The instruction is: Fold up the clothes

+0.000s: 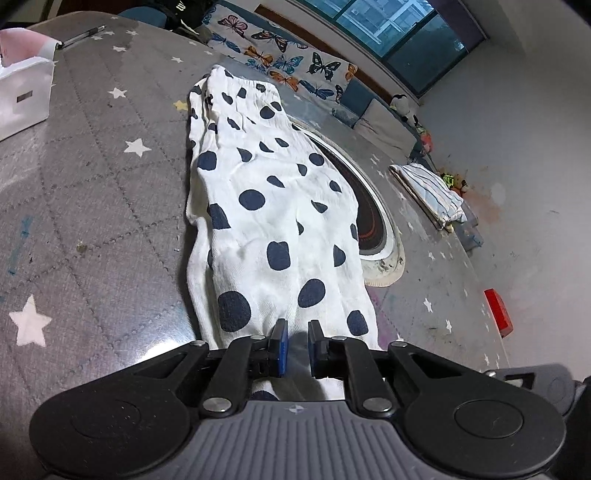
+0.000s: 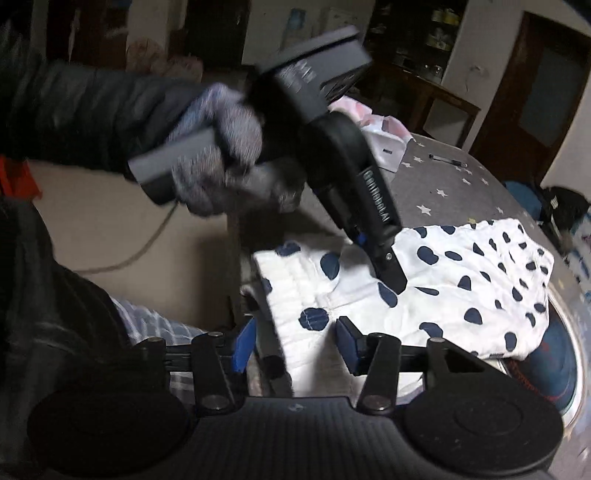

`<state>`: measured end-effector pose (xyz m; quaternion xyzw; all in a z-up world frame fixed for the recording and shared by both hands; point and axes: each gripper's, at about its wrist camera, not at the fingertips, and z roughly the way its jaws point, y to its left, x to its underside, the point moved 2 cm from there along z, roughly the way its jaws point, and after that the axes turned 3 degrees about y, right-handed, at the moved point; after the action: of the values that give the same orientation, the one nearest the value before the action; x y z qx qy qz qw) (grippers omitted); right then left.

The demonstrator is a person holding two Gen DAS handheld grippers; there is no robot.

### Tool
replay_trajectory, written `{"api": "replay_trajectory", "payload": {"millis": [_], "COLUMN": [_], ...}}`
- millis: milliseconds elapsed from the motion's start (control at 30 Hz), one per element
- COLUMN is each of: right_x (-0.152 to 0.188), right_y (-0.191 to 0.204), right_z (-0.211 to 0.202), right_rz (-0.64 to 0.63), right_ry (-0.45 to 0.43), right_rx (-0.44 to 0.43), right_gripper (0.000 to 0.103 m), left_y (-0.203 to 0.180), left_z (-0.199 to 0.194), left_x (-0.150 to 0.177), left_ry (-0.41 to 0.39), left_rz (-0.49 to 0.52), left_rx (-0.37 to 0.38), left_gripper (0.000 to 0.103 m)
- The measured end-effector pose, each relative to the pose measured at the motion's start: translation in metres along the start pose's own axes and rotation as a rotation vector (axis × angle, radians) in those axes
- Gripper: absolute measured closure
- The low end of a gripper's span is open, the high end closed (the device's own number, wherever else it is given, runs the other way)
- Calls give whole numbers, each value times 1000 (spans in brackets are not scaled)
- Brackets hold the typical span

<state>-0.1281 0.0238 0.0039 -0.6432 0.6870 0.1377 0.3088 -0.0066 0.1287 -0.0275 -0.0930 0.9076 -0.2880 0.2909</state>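
A white garment with navy polka dots lies stretched lengthwise on the grey star-patterned table cover. My left gripper sits at its near end, jaws almost together with shadowed cloth pinched between the blue pads. In the right wrist view the left gripper, held by a gloved hand, points down onto the garment. My right gripper stands open, with the garment's ribbed near edge lying between its spread fingers at the table's edge.
A round dark inset with a white rim lies partly under the garment. A white box and a pen are at the far left. A folded striped cloth and a red object lie to the right.
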Motion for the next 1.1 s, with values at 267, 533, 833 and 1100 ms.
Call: {"api": "replay_trajectory", "payload": {"millis": [267,533,833,1100], "right_x": [0,-1,0,0], "right_y": [-7,-34,-63,-79], "right_z": [6,-7,-17,-18], "right_rz": [52,194,316,377], "right_ry": [-31,-76,-111,-124], "right_rx": [-5,-36,-42,-37], "right_gripper": [79,94,95,96], "left_y": [2,-1,-16,-41], "left_z": [2,-7,-61,-71], "left_x": [-1,-3,17,56], "left_ry": [6,-14,-122,-157], "left_rz": [0,16,221,526], "left_rx": [11,34,38,-65], "left_gripper": [90,78,59,46]}}
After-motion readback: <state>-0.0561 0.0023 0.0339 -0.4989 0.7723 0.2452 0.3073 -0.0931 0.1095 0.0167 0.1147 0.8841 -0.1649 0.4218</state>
